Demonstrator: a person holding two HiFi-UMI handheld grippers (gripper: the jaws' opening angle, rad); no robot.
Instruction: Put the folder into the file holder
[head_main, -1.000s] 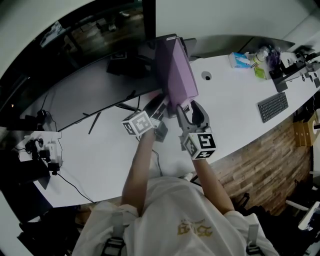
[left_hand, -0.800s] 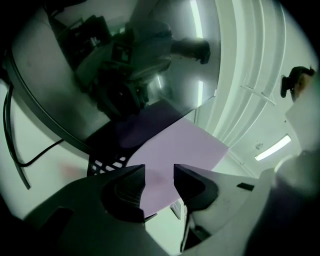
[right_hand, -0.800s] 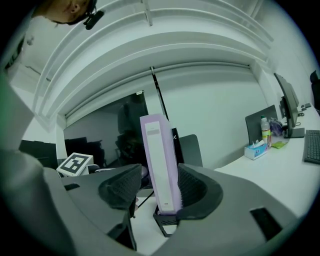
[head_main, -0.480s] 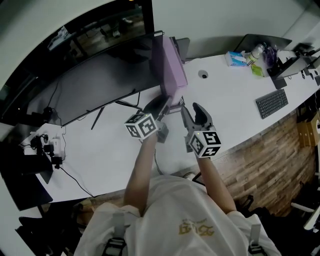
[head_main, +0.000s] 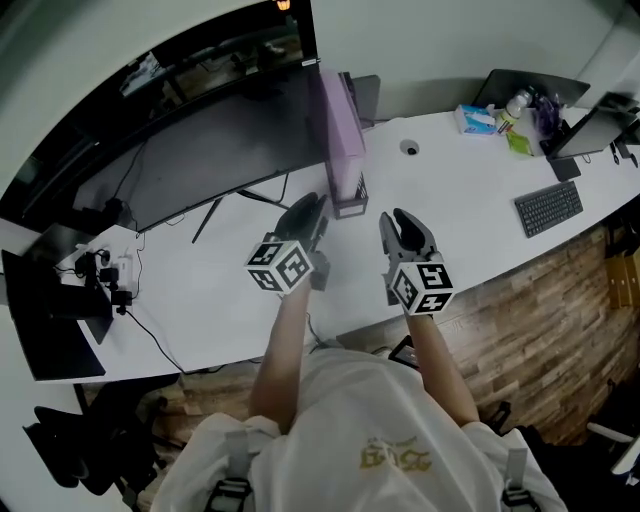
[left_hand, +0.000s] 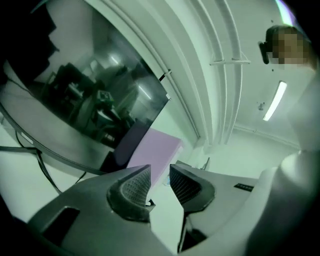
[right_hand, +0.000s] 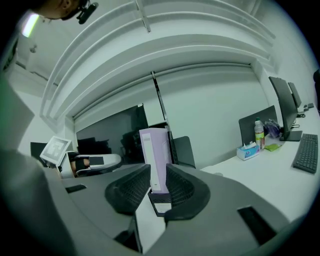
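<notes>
white curved desk (head_main: 470, 190), office wall behind. left gripper (left_hand: 159, 170): jaws a narrow gap apart, have just been closing, nothing between the pads, only the far-off folder shows through the gap; it holds and touches nothing. right gripper (right_hand: 158, 169): same, jaws a small gap apart and just been closing, pads bare; the folder and holder line up in the gap but stand well beyond the tips, no contact. both grippers hang over the front half of the desk, left one in front-left of the holder, right one in front-right, both apart from it. purple folder (head_main: 338, 130) stands upright in the dark file holder (head_main: 350, 207) at the back edge of the desk, about mid-length, just beside the right end of the big dark monitor (head_main: 200, 150). judged progress: task looks done, folder is in the holder and nothing grips it; what's left is at most a check that it sits fully down, since the bottom of the slot can't be seen from any view, and whether it leans on the monitor can't be told. further out toward the right end of the desk: cable hole (head_main: 409, 148), tissue box (head_main: 478, 118), bottle (head_main: 515, 103), keyboard (head_main: 548, 208) near the front edge, all well apart from the holder.
</notes>
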